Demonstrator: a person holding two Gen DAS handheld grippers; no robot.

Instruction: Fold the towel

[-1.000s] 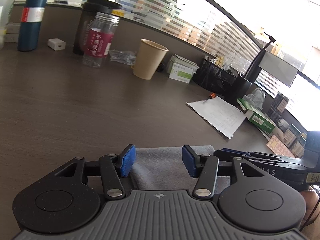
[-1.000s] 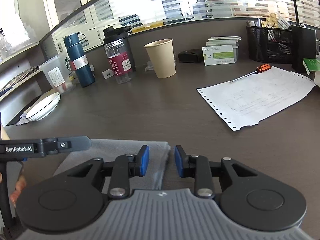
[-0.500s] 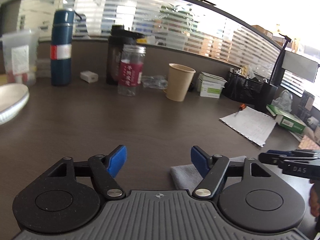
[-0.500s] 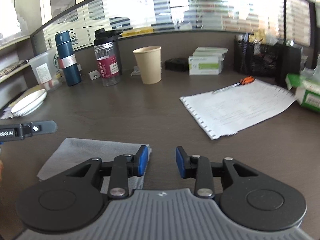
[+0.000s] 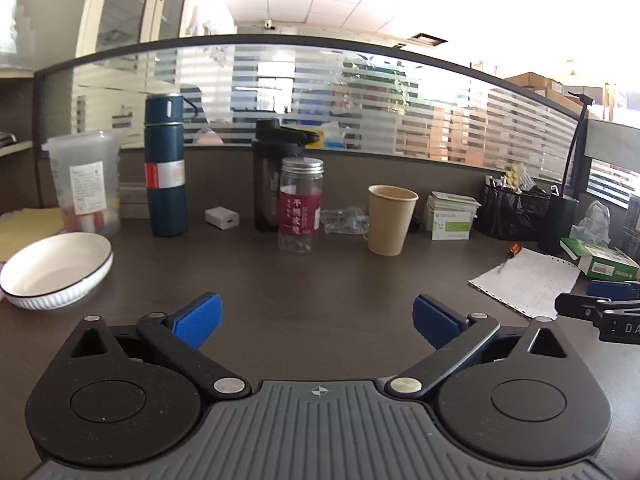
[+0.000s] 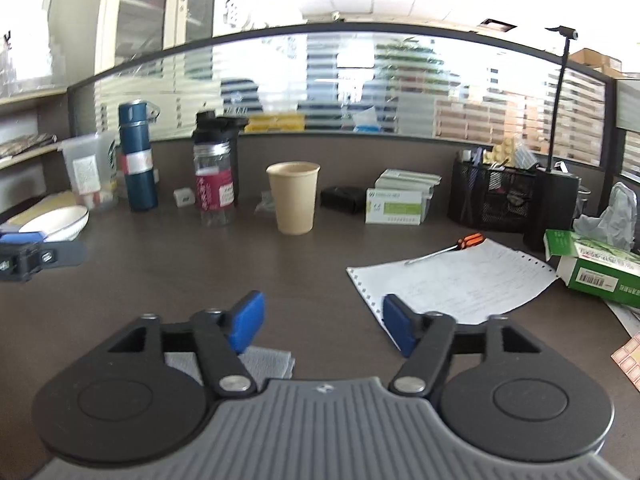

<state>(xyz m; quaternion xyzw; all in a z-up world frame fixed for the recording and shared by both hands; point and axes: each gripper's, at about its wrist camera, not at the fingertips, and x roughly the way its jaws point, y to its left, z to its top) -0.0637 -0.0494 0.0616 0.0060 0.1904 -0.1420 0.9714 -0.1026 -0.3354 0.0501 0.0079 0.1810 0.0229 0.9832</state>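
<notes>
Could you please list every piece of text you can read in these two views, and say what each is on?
"千禧玫瑰", roughly: red label of the clear jar.
"DA": right gripper, cut off at the frame edge.
Green siren logo: plastic cup.
Too small or blurred: flask band, container sticker, green boxes, tissue box, paper.

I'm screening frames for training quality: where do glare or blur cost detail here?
Left wrist view: window top right blown out; cup and bowl sharp. Right wrist view: top left overexposed, left gripper slightly smeared, towel soft; fisheye bends the partition.
</notes>
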